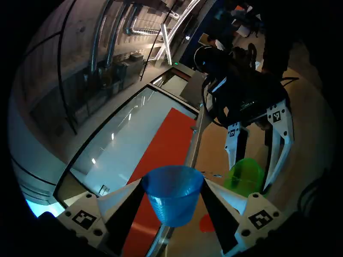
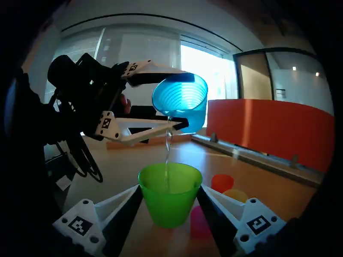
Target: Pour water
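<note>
A clear blue cup (image 1: 173, 195) sits between the fingers of my left gripper (image 1: 173, 184), which is shut on it. In the right gripper view that blue cup (image 2: 180, 105) is tipped over in the left gripper (image 2: 186, 100), and a thin stream of water (image 2: 166, 150) falls from its lip into the green cup (image 2: 170, 199) just below. My right gripper (image 2: 170, 188) is shut on the green cup and holds it upright above the wooden table (image 2: 124, 165). The left gripper view shows the right gripper (image 1: 250, 175) with the green cup (image 1: 245, 176) below and to the right.
An orange cup (image 2: 222, 182), a yellow cup (image 2: 235, 195) and a pink cup (image 2: 199, 220) stand on the table just behind the green cup. An orange partition (image 2: 274, 124) runs along the table's far right side. Bright windows (image 2: 201, 64) lie beyond.
</note>
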`<act>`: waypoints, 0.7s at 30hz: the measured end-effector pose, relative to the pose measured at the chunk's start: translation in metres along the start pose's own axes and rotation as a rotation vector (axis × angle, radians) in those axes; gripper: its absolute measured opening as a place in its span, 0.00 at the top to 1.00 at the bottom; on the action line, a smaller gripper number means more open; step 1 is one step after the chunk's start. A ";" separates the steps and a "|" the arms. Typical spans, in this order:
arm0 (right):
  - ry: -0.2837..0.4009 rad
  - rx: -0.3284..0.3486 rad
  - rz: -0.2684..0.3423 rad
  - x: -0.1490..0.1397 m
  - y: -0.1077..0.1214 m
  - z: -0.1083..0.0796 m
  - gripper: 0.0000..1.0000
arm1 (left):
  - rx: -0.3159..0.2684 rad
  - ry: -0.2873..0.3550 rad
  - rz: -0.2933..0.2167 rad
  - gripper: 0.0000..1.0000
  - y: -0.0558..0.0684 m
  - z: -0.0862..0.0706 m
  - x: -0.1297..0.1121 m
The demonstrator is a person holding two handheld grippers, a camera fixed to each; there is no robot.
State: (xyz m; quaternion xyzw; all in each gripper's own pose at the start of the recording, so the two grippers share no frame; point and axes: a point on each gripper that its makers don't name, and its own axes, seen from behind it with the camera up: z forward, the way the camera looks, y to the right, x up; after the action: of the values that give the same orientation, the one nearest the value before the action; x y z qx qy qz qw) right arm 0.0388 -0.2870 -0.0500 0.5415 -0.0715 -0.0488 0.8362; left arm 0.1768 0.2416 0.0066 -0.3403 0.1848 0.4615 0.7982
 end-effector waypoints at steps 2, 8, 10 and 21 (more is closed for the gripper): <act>0.000 0.000 -0.001 0.000 0.000 0.000 0.11 | 0.001 0.000 0.006 0.13 0.000 0.000 0.000; 0.002 0.000 -0.002 0.001 0.000 0.000 0.11 | 0.000 0.001 0.020 0.13 0.001 -0.002 0.002; 0.002 0.000 -0.003 0.001 -0.001 0.000 0.11 | 0.000 0.001 0.025 0.13 0.001 -0.002 0.003; 0.005 -0.001 -0.007 0.001 -0.001 -0.001 0.11 | 0.001 0.006 0.049 0.13 0.000 0.000 0.005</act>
State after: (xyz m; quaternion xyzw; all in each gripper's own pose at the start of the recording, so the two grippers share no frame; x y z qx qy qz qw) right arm 0.0404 -0.2863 -0.0509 0.5412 -0.0676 -0.0506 0.8366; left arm 0.1796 0.2447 0.0034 -0.3366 0.1959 0.4798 0.7862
